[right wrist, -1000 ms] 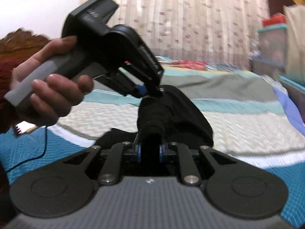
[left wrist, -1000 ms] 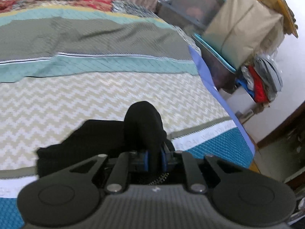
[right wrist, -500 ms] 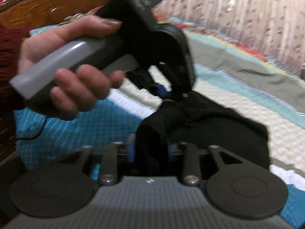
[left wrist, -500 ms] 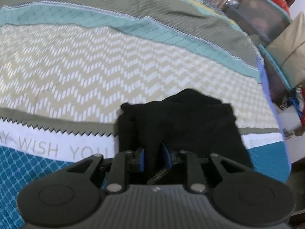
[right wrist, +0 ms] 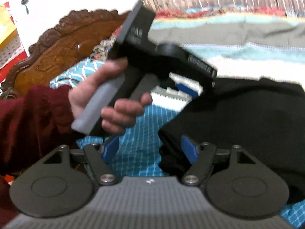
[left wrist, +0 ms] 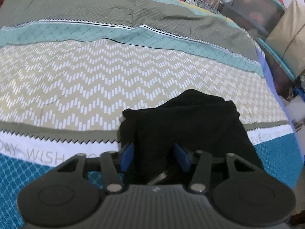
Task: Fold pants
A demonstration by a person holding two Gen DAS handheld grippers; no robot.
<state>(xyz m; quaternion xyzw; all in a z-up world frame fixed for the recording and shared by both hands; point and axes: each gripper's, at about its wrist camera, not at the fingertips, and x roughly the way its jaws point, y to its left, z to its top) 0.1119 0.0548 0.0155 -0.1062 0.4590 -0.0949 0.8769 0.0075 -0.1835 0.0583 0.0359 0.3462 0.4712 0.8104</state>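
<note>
- Pants (left wrist: 188, 126) (black) lie folded in a compact bundle on the patterned bedspread (left wrist: 80, 87), across its white lettered band and chevron panel, near the bed's right edge in the left wrist view
- Left gripper (left wrist: 155, 156): we see the blue pads slightly apart, a ridge of the black cloth running up between them; whether the pads press on it we cannot tell
- Right gripper (right wrist: 150, 150): jaws have just been opening and now stand wide apart; the near corner of the pants sits by the right-hand pad, teal bedspread showing through the rest of the gap, so we judge the cloth released on this side
- Left hand (right wrist: 106, 99), in a dark red sleeve (right wrist: 32, 118), holds its tool just beyond, its tip at the far-left edge of the bundle
- Step in hand, our reading: letting go after laying the fold down
- To do it well: open the left jaws fully before lifting; withdraw both tools straight back along their fingers so no pad drags a layer; then check that the edges lie aligned
</note>
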